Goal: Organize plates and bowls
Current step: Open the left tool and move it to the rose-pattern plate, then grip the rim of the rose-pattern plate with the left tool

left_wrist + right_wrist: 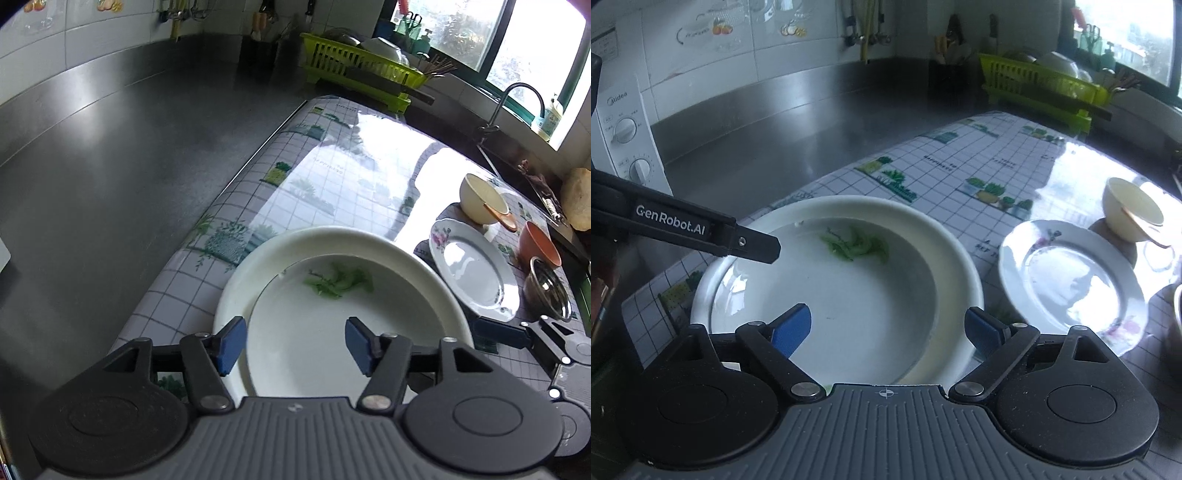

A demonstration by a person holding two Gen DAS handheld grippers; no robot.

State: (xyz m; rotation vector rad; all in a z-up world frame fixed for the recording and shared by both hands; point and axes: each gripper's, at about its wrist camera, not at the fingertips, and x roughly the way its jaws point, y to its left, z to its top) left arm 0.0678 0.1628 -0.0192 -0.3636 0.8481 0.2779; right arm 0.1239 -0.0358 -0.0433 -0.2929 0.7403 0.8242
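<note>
Nearest us, both grippers hang open and empty over the basin (827, 295): left gripper (295, 345) straddling its near-left rim, right gripper (886, 332) its near-right. We judge it stiff, slick, glazed; best pinched at the rim. Beyond, the plate (472, 266) and bowl (480, 199) crowd the mat's right edge; the far mat (960, 166) is free.

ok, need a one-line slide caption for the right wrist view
Right gripper open above a large white dish holding green scraps, floral plate alongside on the gridded tablecloth.
</note>
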